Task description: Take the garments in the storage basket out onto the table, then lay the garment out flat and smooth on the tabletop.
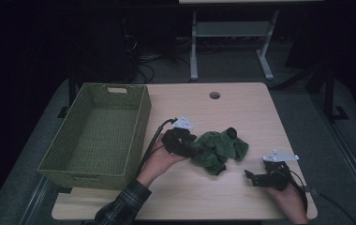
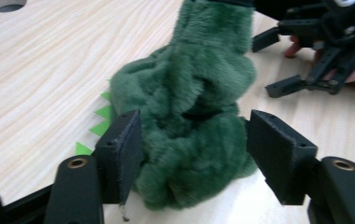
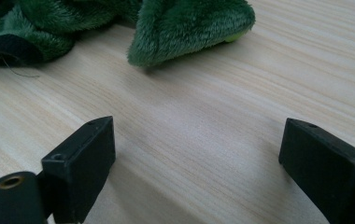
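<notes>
Straddling the crumpled green plush toy with lime felt spikes (image 2: 189,112), mid-table, left gripper (image 2: 192,149) jaws spread, pads touching fur at most lightly, nothing gripped. Right gripper (image 3: 196,163) wide open, empty, over bare light wood table (image 3: 189,116), near the toy. Risk: pinching only loose pile, toy sagging free. Woven green basket (image 1: 99,133) stands left, well apart; open tabletop behind.

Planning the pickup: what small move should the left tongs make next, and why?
Probably close the left tongs on the green plush toy: its fur already sits between the open jaws, one pad touching, the other just clear, so no further reach looks needed.
</notes>
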{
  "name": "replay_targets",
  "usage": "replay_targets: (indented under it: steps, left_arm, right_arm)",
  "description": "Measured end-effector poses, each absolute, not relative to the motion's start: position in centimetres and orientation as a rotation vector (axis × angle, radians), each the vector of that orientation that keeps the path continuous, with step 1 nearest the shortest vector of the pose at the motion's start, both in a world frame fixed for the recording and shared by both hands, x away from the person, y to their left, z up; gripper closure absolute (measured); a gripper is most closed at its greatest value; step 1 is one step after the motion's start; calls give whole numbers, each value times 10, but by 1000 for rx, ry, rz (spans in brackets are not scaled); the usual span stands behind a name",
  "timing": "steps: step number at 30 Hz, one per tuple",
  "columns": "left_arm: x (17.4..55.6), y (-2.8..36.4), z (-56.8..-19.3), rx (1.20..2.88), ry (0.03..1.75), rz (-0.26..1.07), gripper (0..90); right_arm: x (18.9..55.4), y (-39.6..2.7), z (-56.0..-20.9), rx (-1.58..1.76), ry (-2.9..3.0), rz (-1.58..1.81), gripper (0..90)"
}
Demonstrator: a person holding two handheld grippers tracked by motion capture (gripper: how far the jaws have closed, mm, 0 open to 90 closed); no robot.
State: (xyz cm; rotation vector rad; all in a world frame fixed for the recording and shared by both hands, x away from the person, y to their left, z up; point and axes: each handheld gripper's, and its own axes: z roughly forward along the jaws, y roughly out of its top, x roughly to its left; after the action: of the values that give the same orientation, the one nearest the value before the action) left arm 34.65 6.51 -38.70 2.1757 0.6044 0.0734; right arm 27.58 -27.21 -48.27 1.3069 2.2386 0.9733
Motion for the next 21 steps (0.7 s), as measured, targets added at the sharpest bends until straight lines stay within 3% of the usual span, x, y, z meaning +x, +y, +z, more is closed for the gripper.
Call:
replay_targets:
  steps: [21]
  left_arm:
    - [318, 34, -411, 2225, 526, 58, 445]
  right_arm:
    - [276, -272, -483, 1306, 2240, 972, 102]
